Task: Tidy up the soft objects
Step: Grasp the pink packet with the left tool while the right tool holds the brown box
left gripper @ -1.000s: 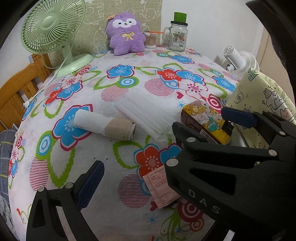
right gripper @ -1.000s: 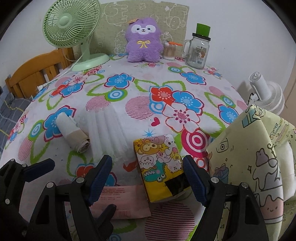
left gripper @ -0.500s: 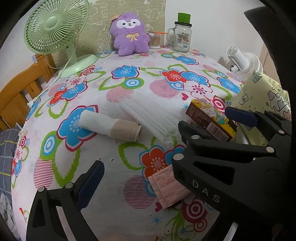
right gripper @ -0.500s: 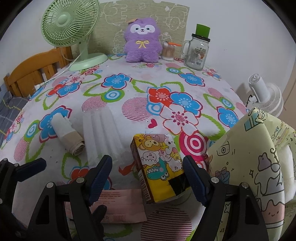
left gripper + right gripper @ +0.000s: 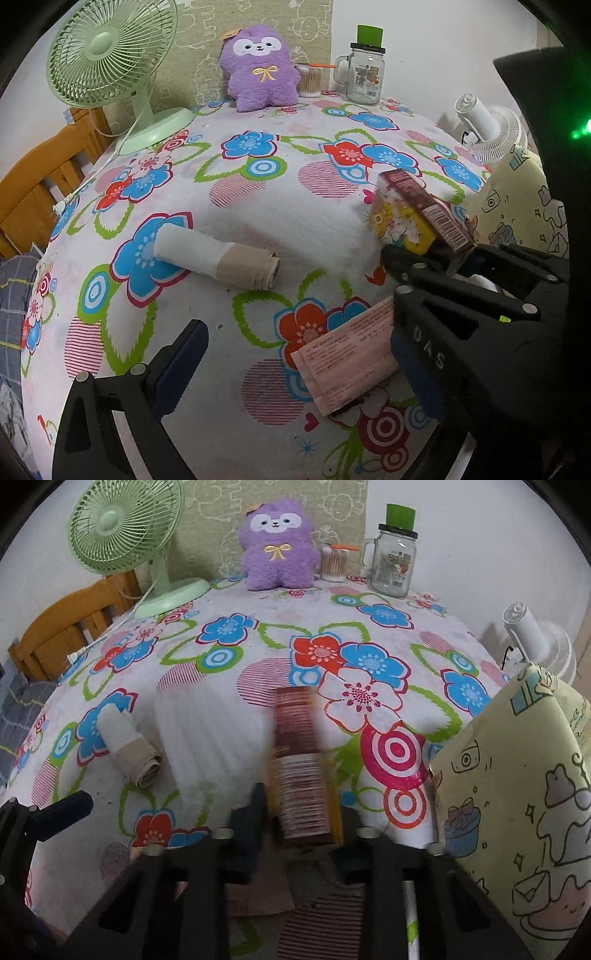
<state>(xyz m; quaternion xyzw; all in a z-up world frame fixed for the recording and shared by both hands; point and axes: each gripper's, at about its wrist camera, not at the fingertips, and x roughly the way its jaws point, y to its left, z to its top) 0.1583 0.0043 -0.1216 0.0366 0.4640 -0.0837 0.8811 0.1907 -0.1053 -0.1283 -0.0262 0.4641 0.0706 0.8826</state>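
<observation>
Grasp step: right tool (image 5: 299, 812) closing on tissue pack (image 5: 301, 771), lifted edge-up off counter (image 5: 258, 653). Left tool (image 5: 295, 350) spread, empty. Next: carry pack to fabric bag (image 5: 517, 794).

**Camera positions: 2 wrist fisheyes**

Left wrist: low and near over the table's (image 5: 280, 206) front left, angled downward toward the far wall. Right wrist: same tilt, set further right, beside the patterned bag (image 5: 517, 775). Shared: floral tabletop, green fan (image 5: 110, 55), purple plush (image 5: 260, 66), glass jar (image 5: 393, 559).
</observation>
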